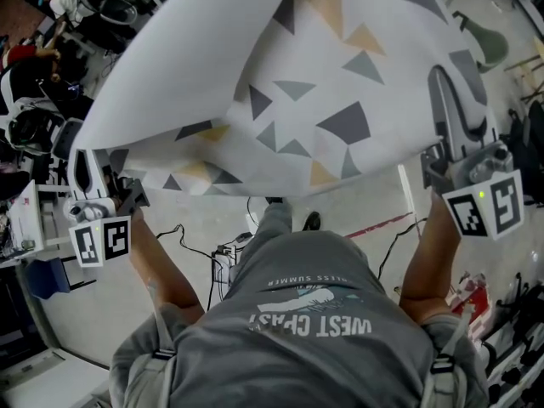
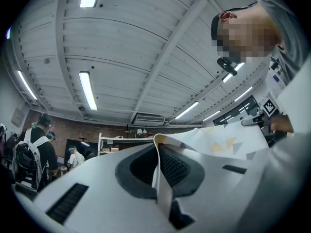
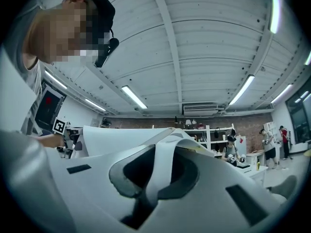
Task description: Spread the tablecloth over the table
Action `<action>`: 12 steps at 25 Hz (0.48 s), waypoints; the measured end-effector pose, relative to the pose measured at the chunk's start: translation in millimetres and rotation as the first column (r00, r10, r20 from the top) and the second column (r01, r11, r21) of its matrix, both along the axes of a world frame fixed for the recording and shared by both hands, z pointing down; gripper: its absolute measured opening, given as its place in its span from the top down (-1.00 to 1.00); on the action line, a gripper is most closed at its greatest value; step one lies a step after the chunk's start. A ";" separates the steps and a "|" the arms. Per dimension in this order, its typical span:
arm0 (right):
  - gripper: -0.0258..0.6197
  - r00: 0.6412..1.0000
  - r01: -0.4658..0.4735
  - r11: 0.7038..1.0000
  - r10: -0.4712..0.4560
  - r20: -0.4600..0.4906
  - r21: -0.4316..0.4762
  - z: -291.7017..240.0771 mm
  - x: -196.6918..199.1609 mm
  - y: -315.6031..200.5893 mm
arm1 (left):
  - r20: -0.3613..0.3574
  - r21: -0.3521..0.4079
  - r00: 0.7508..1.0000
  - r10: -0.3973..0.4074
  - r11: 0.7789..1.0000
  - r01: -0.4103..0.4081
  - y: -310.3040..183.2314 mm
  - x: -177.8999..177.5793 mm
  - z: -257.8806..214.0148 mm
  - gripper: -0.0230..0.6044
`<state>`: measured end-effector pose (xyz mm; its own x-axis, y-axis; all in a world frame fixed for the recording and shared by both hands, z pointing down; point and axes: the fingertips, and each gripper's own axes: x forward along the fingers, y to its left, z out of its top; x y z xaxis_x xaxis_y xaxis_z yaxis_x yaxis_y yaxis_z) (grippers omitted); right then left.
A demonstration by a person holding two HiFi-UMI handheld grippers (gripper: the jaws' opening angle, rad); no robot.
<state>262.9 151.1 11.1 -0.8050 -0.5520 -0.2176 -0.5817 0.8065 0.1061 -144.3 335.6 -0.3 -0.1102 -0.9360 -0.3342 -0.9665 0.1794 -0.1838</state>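
Observation:
The tablecloth (image 1: 289, 83), white with grey and yellow triangles, hangs spread in the air in front of me, its near edge stretched between my two grippers. My left gripper (image 1: 85, 170) is shut on the cloth's left corner, and a fold of fabric (image 2: 218, 142) stands pinched between its pads in the left gripper view (image 2: 158, 154). My right gripper (image 1: 444, 100) is shut on the right corner. In the right gripper view (image 3: 163, 159) a strip of the cloth (image 3: 116, 137) runs up between the closed jaws. Both grippers point slightly upward. No table shows under the cloth.
Below me lies a pale floor with black cables (image 1: 195, 253) and a red tape line (image 1: 374, 226). A green chair (image 1: 486, 42) stands at far right. Equipment racks crowd the left edge (image 1: 34, 126). Other people (image 2: 34, 149) and shelves (image 3: 204, 135) are across the room.

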 end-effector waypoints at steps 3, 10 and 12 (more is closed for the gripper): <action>0.86 1.000 -0.029 1.000 0.029 -0.006 -0.009 1.5 -2.9 -19.4 | -0.004 -0.010 1.000 0.029 1.000 -0.029 -31.7 -7.9 1.6 0.93; 0.87 0.995 -0.093 0.995 0.093 -0.022 -0.023 9.5 -21.5 -63.7 | -0.024 -0.018 0.996 0.089 0.996 -0.090 -100.5 -38.6 13.6 0.93; 0.87 0.994 -0.107 0.994 0.106 -0.025 -0.024 10.3 -32.1 -71.1 | -0.030 -0.019 0.995 0.100 0.995 -0.100 -111.9 -52.4 15.8 0.93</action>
<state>230.7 80.0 21.4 -0.7463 -0.6397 -0.1841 -0.6617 0.7428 0.1017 -196.6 223.7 15.5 -0.0250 -0.9493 -0.3133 -0.9844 0.0780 -0.1579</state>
